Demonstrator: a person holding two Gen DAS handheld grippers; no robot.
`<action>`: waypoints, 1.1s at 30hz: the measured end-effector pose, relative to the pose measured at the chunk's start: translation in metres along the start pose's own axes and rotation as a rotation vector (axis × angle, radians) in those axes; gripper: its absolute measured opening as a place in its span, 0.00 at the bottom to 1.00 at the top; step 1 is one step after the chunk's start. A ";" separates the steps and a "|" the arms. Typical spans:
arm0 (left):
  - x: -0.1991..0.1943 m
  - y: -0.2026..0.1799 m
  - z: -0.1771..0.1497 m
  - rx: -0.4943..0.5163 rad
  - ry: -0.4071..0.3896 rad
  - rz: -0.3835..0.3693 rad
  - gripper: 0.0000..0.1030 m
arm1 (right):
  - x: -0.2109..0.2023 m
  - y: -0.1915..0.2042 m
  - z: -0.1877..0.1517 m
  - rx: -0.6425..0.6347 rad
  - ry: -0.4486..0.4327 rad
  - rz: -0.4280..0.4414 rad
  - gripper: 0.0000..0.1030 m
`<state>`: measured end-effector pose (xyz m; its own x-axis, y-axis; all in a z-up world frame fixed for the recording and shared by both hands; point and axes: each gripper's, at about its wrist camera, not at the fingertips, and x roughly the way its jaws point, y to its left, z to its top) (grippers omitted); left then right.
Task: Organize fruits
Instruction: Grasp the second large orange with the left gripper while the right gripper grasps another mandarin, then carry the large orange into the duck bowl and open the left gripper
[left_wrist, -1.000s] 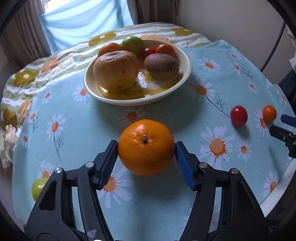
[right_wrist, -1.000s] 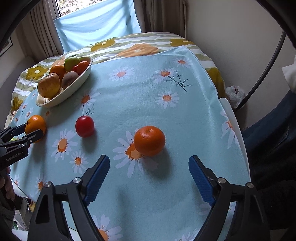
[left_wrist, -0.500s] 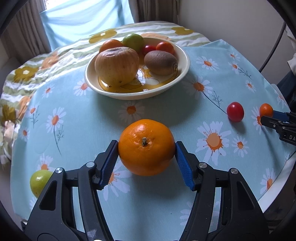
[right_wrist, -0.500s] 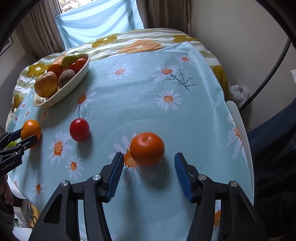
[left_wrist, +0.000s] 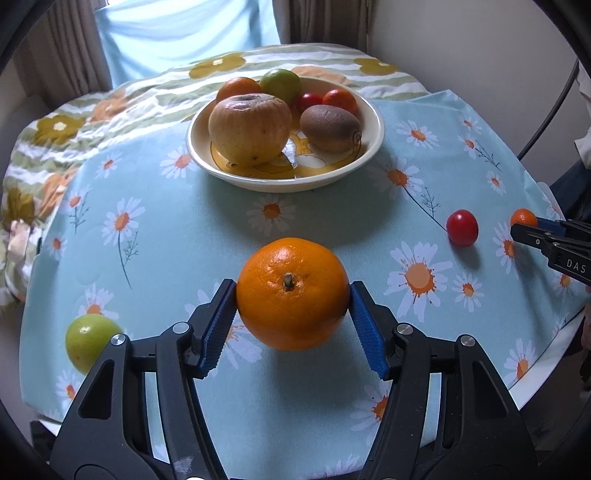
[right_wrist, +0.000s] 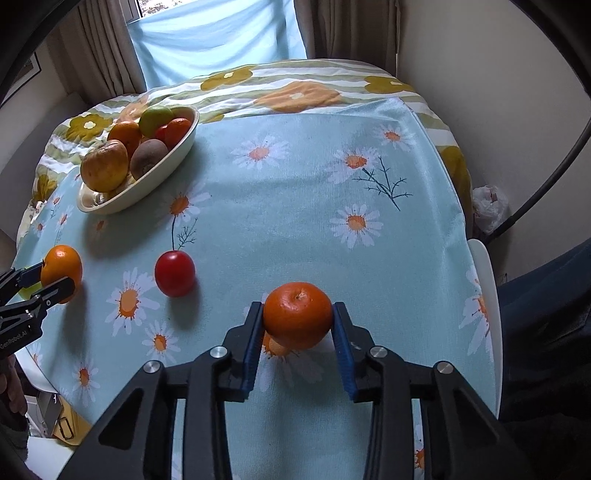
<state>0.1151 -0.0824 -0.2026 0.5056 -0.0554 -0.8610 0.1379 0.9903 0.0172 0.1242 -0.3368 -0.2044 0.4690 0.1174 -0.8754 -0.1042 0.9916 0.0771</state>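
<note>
My left gripper (left_wrist: 291, 286) is shut on a large orange (left_wrist: 291, 299), its blue pads pressing both sides just above the daisy tablecloth. From the right wrist view the same orange (right_wrist: 61, 264) sits in that gripper (right_wrist: 59, 275) at the left edge. My right gripper (right_wrist: 297, 308) is closing on a small tangerine (right_wrist: 297, 317), and both pads touch its sides. A cream bowl (left_wrist: 288, 184) at the back holds an apple (left_wrist: 249, 129), a kiwi (left_wrist: 330, 128) and several smaller fruits.
A red tomato (left_wrist: 461, 228) lies loose on the cloth between the two grippers. A green fruit (left_wrist: 88, 343) rests near the table's left front edge. The round table's rim (right_wrist: 484, 266) is close on the right, with a wall and a dark cable beyond.
The right gripper's jaws came in from wide apart until they met the tangerine's sides. The left gripper kept its hold on the large orange and barely moved.
</note>
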 end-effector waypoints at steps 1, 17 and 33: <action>-0.003 0.001 0.001 -0.003 -0.003 0.000 0.64 | -0.002 0.002 0.002 -0.004 -0.003 0.003 0.32; -0.054 0.013 0.039 -0.034 -0.083 0.017 0.64 | -0.038 0.035 0.045 -0.096 -0.054 0.095 0.32; -0.055 0.019 0.115 0.043 -0.178 -0.055 0.64 | -0.053 0.070 0.106 -0.154 -0.131 0.118 0.32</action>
<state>0.1881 -0.0752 -0.0959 0.6383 -0.1345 -0.7579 0.2035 0.9791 -0.0023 0.1849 -0.2675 -0.1016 0.5544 0.2484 -0.7943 -0.2930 0.9516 0.0930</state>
